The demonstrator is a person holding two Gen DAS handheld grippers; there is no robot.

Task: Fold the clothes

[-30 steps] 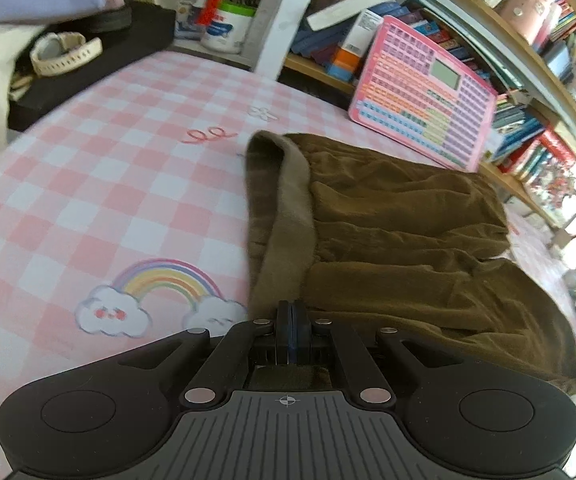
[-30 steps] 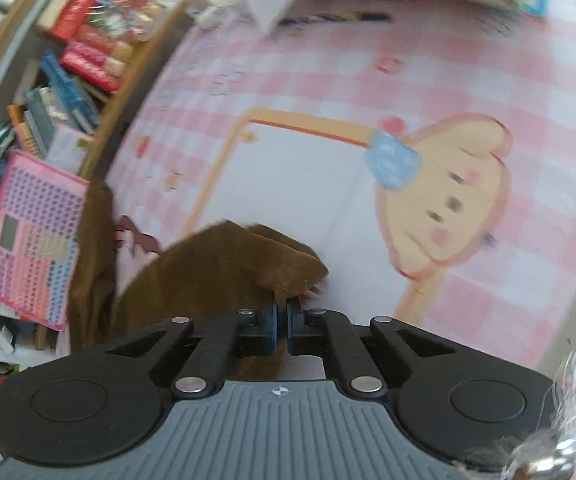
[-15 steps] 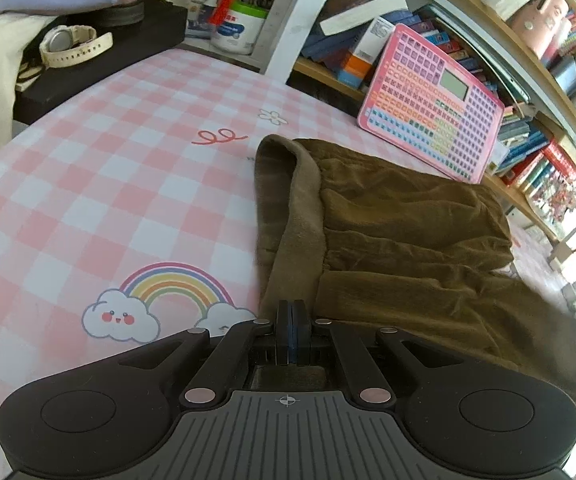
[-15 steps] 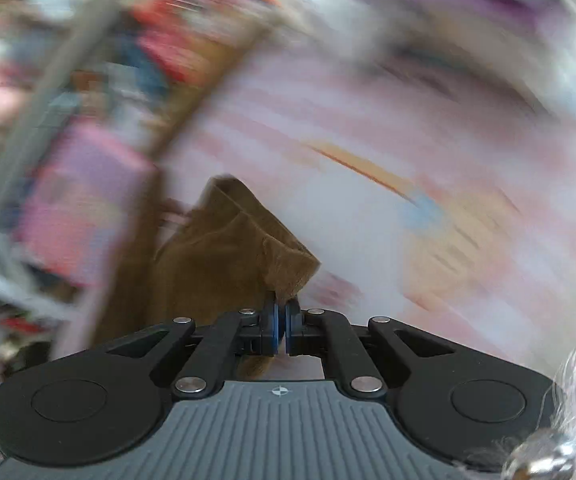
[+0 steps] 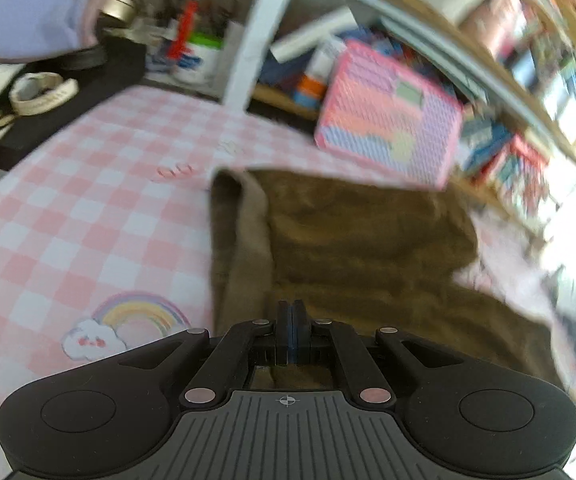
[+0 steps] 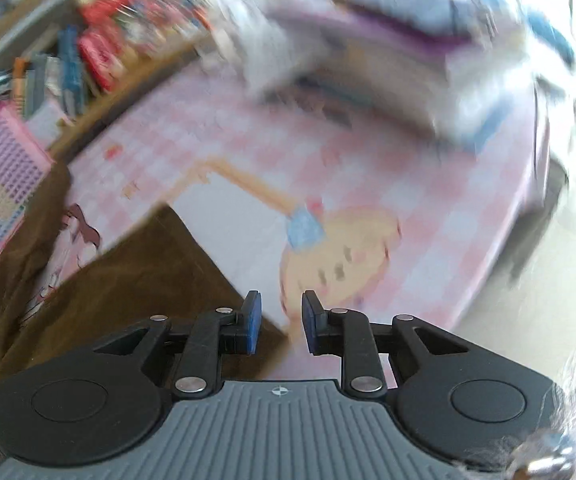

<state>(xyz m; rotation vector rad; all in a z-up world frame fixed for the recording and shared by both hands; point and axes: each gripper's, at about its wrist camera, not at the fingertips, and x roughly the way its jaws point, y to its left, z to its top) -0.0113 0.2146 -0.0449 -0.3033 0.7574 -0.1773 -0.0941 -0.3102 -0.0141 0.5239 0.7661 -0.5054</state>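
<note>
Left wrist view. The left gripper (image 5: 292, 330) has its jaws pressed together at the near edge of the brown garment (image 5: 360, 248), beside the paler waistband (image 5: 247, 240). Cloth runs up to and under the fingertips; it appears pinched there, though blur hides the contact itself. The garment lies spread on the pink checked sheet (image 5: 87, 216), its far edge just short of the pink toy board (image 5: 388, 132) leaning on the shelf (image 5: 468, 72). A rainbow print (image 5: 135, 316) sits on the sheet to the left of the fingers, clear of the fabric.

Right wrist view. The right gripper (image 6: 279, 320) has just been opening; its jaws stand partly apart with nothing between them, only sheet visible in the gap. The garment (image 6: 135, 288) lies to the left of and beneath the left blue pad (image 6: 252, 322), with one corner reaching toward the gap but not into it. A cartoon print (image 6: 340, 248) on the sheet lies ahead of the fingers. The view is heavily blurred.

Assessment. The step in hand appears to be releasing a folded-over portion on the right while the left side anchors the waist. To do it well: keep the left pinch steady so the layer does not slide, lift the right fingers clear without snagging the loose corner, and check the laid edge is flat and aligned before any fresh grip. Drag from the left pad is the main risk.
</note>
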